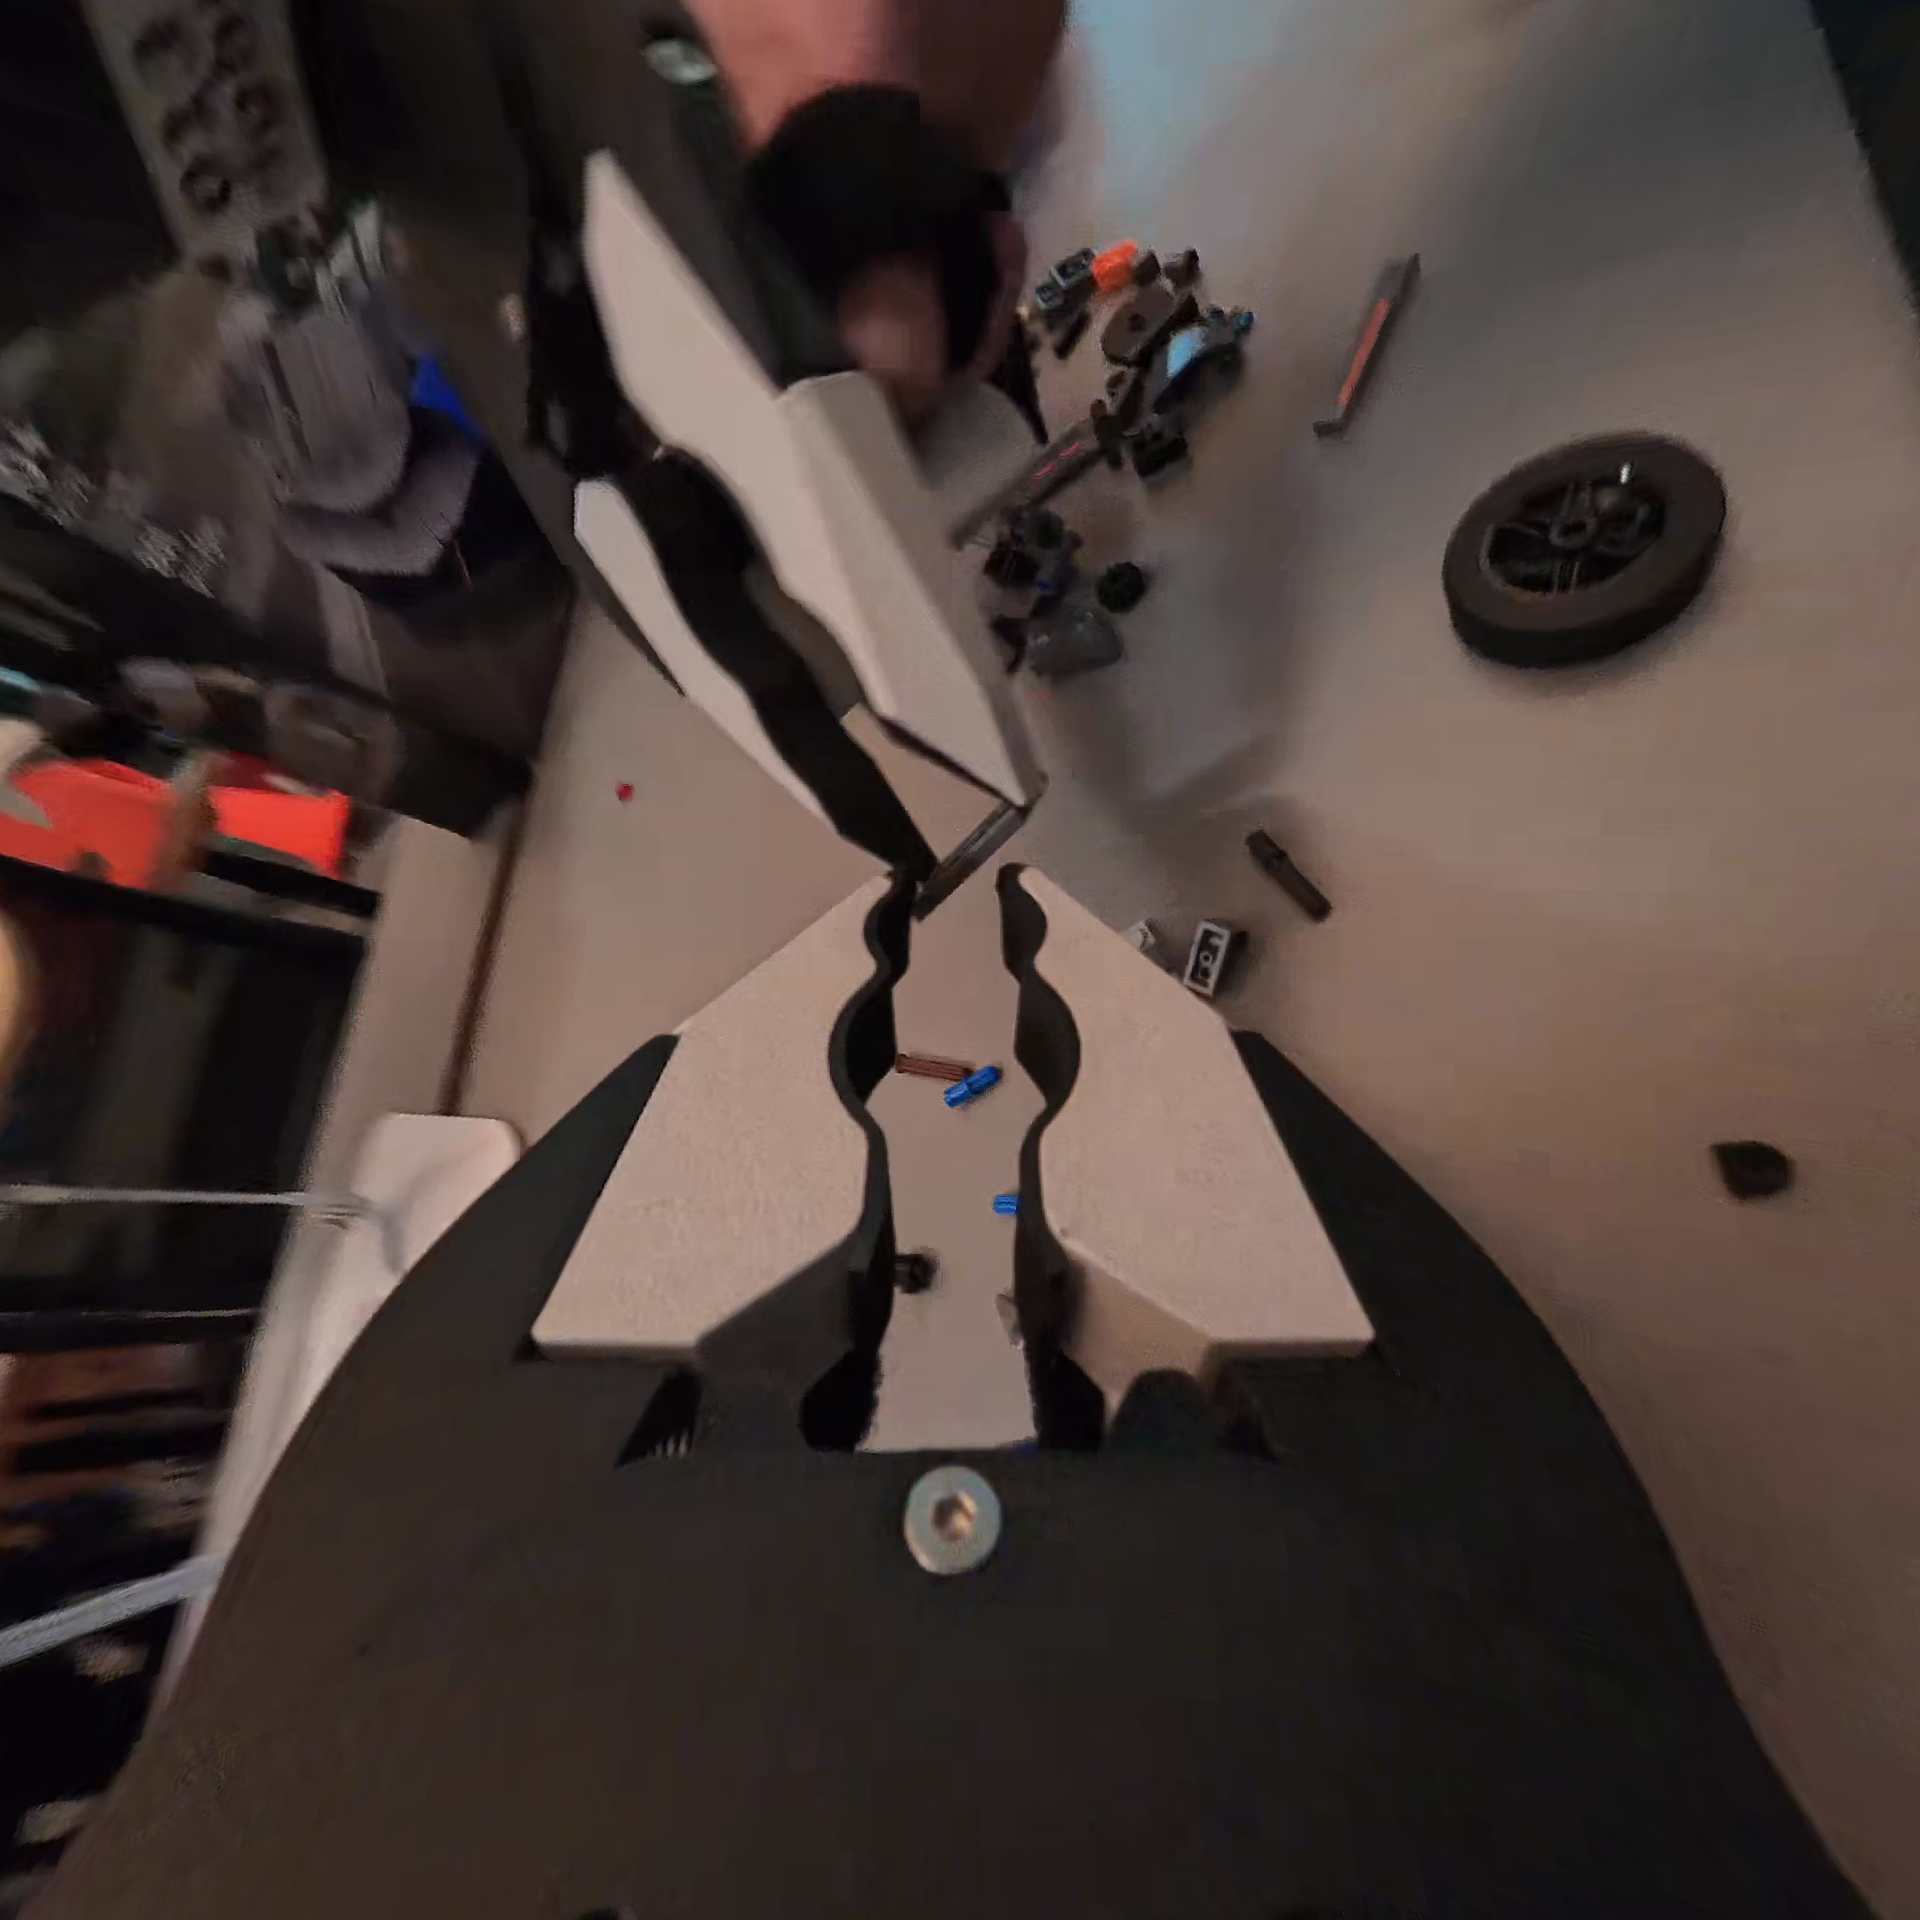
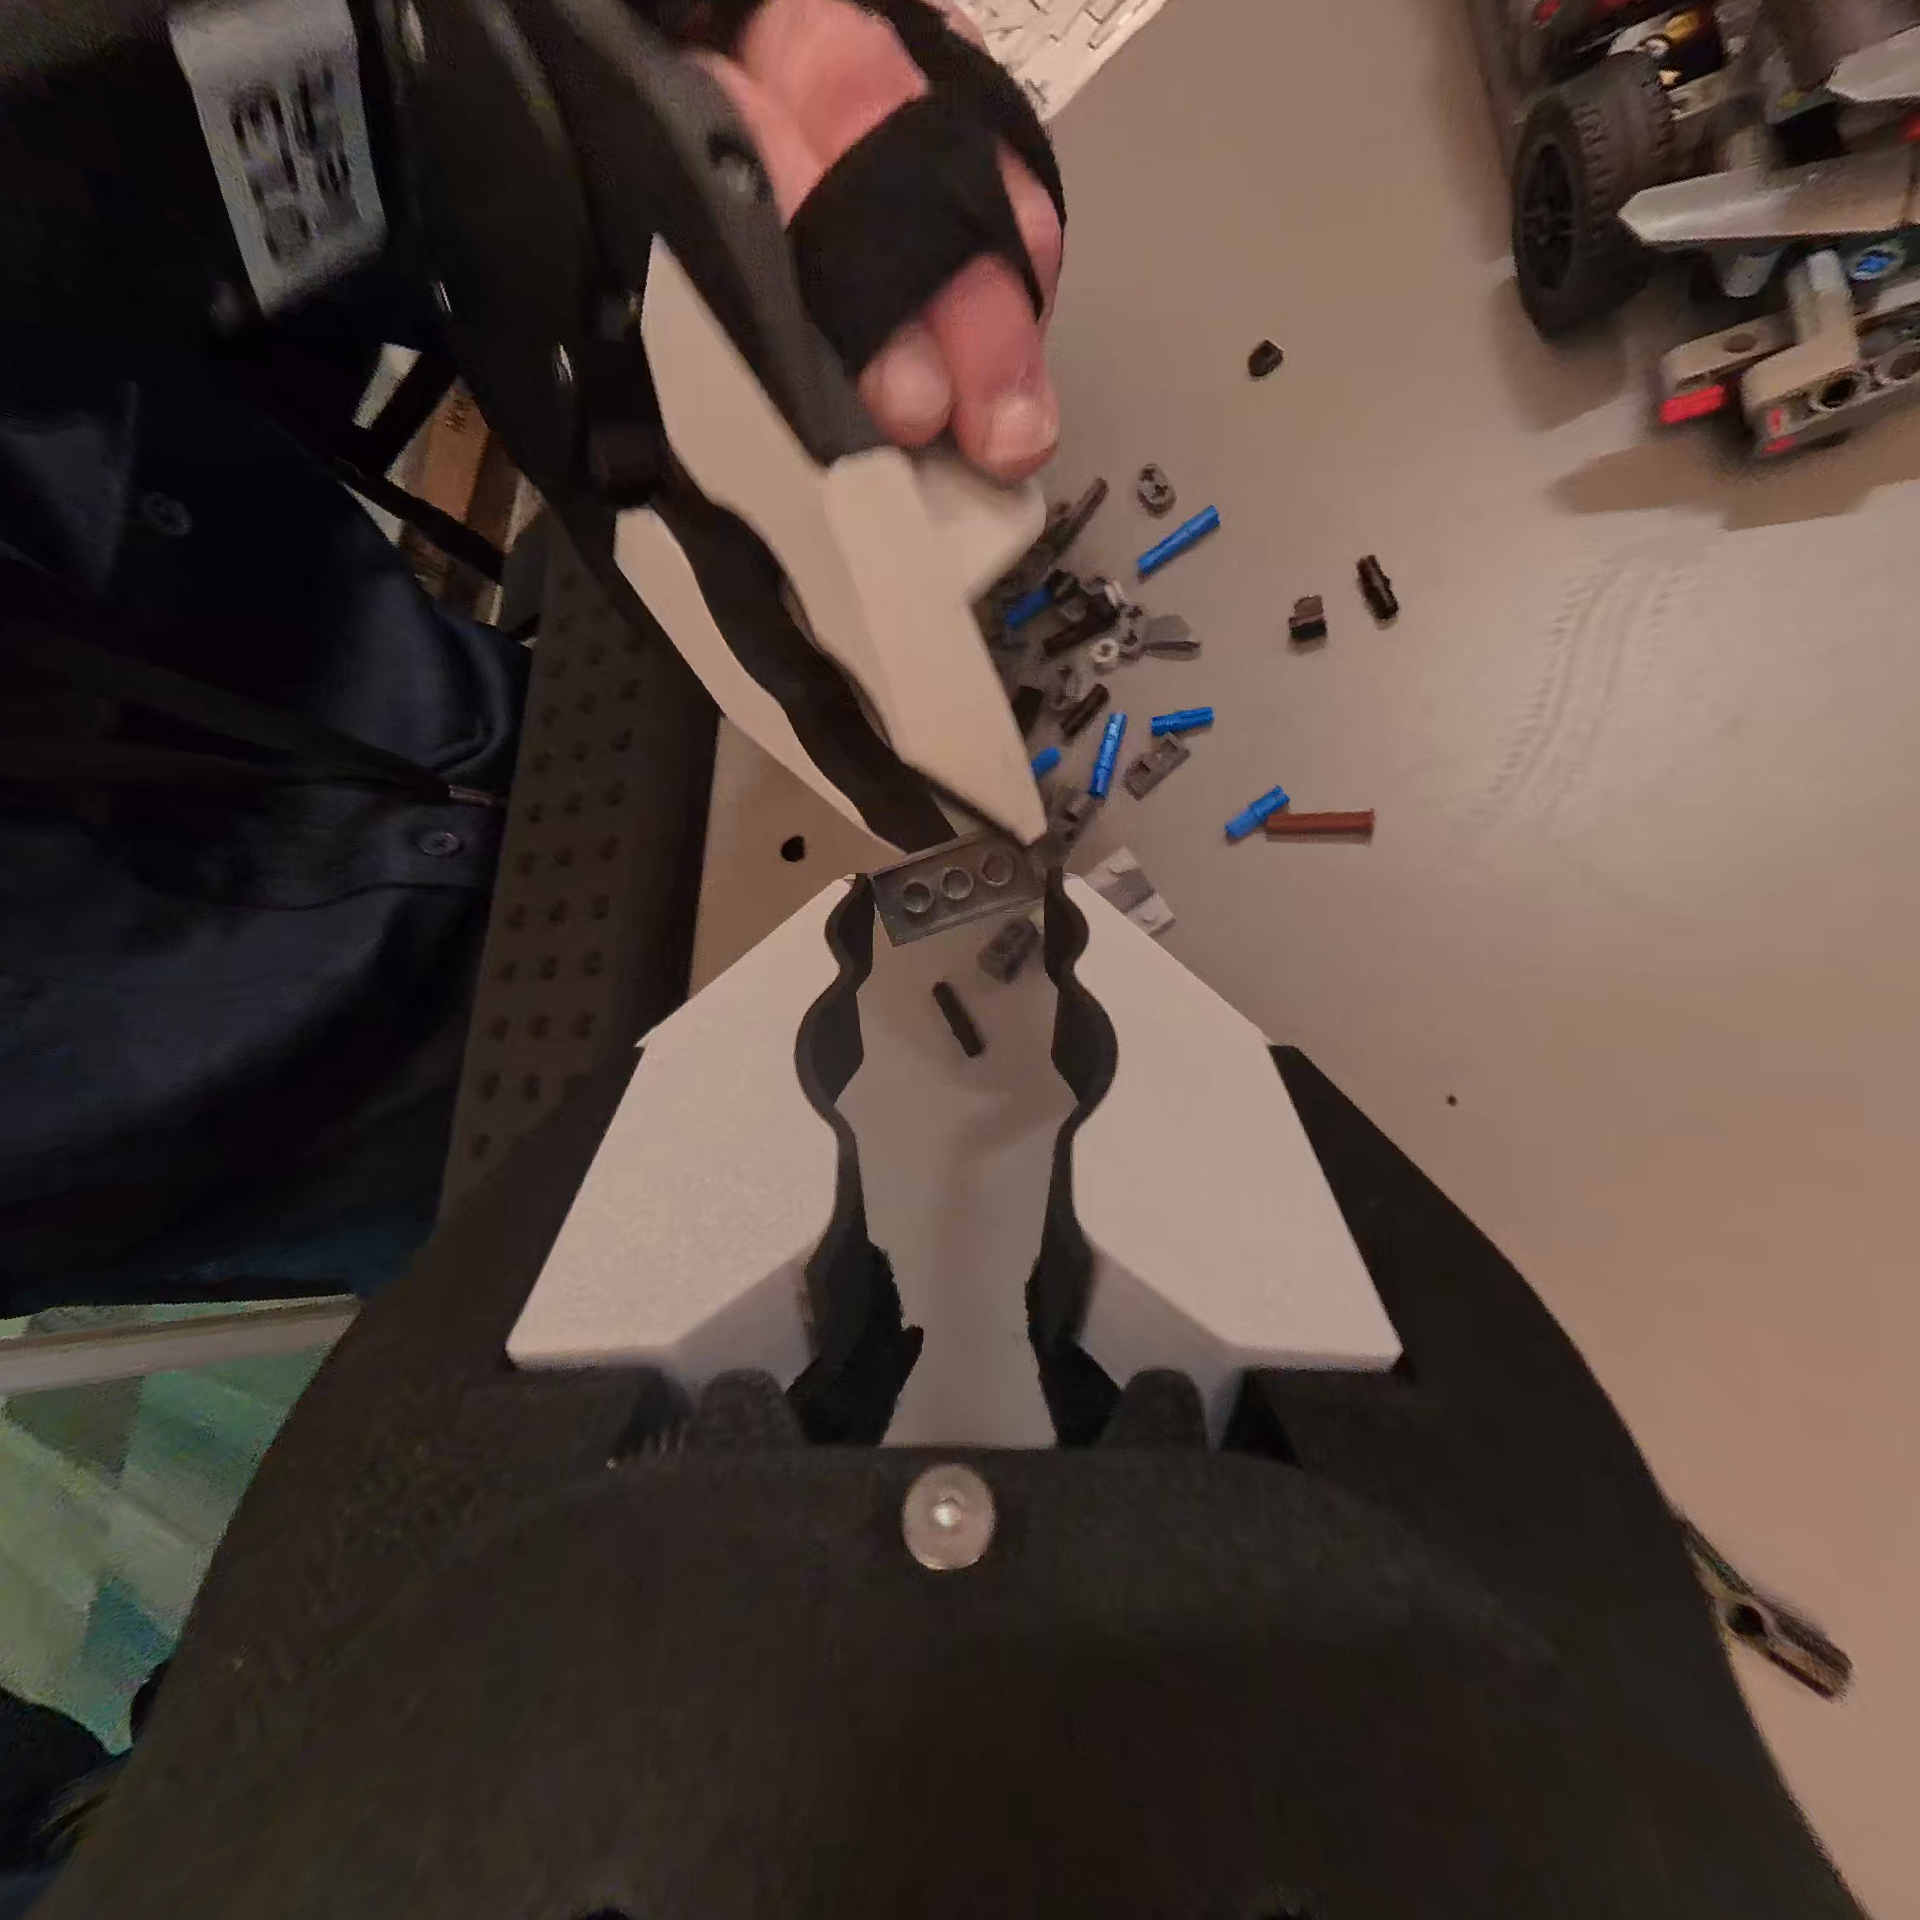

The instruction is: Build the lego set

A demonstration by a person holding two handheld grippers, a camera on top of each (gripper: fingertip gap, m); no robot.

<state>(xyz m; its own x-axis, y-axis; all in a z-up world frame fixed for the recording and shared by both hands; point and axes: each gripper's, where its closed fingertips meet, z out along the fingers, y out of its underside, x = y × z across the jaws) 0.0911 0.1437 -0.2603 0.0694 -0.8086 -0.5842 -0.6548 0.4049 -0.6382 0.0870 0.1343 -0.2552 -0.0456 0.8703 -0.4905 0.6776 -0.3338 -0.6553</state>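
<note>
Nearest the lens, the right gripper [image 2: 951, 888] is seen with its tips clamped on the ends of a dark grey three-stud plate [image 2: 954, 891], held above the table [image 2: 1558, 987]. The left gripper [image 1: 953, 878] is met tip to tip. Its fingers are kept apart, with one tip at the plate's end; whether it is touching cannot be told.

The build is judged well short of finished. A partly built car [image 2: 1714, 229] is set at the far corner and a smaller sub-assembly [image 1: 1132, 416] lies well apart from a loose wheel [image 1: 1584, 545]. A pile of small parts [image 2: 1101, 644], blue pins [image 2: 1179, 540] and a brown axle [image 2: 1320, 823] are left unused.

The car is cut off by the frame edge. Much of the pile is hidden behind the left gripper and a gloved hand [image 2: 914, 239]. The surroundings in the left wrist view are blurred.
</note>
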